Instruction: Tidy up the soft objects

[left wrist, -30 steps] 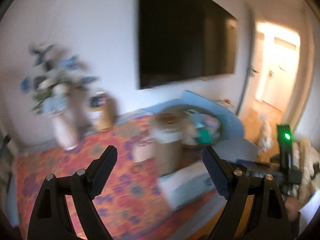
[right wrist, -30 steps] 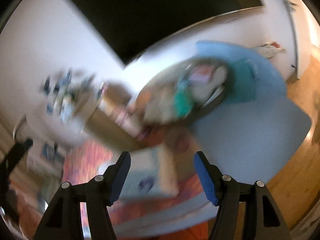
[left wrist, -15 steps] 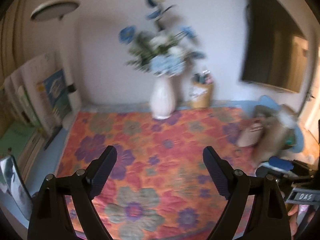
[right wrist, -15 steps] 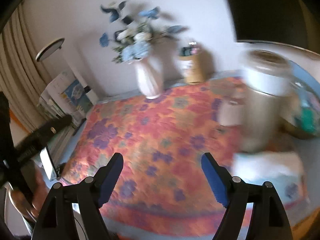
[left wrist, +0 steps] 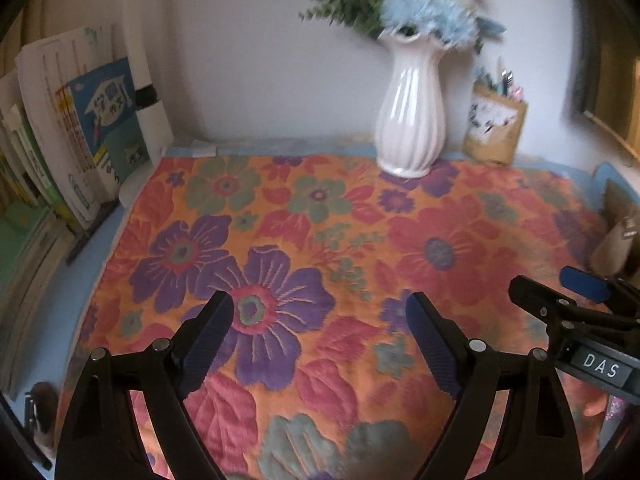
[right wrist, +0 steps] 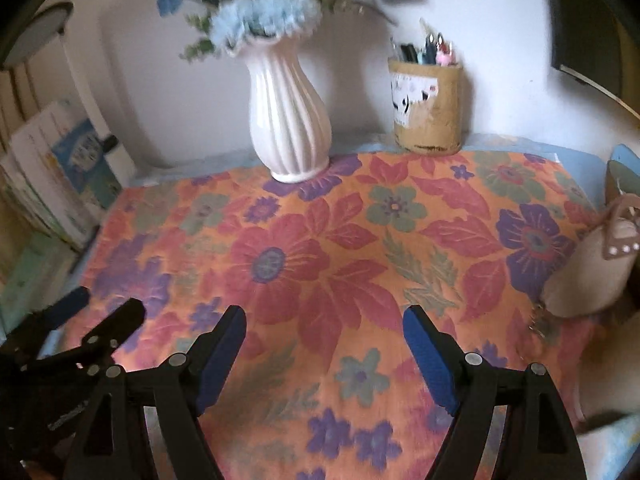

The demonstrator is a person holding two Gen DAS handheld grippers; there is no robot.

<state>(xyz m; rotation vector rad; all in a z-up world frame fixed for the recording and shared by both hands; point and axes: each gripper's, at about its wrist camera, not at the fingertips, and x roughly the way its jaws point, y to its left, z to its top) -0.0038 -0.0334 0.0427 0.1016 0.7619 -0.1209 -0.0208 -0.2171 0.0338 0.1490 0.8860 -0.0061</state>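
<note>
Against the white wall, a flowered quilted cloth (left wrist: 320, 264) lies flat over the blue table, and it looks like the soft thing to be dealt with. Both tongs hover over its near half with nothing between them: the left gripper (left wrist: 320, 340) spread wide, the right gripper (right wrist: 324, 344) parted too. I'd say this is the approach, before any grasp; next each must pinch an edge or corner. At the cloth's back edge a white vase (right wrist: 288, 120) holds blue flowers, a tan pen holder (right wrist: 428, 108) beside it holds pens
</note>
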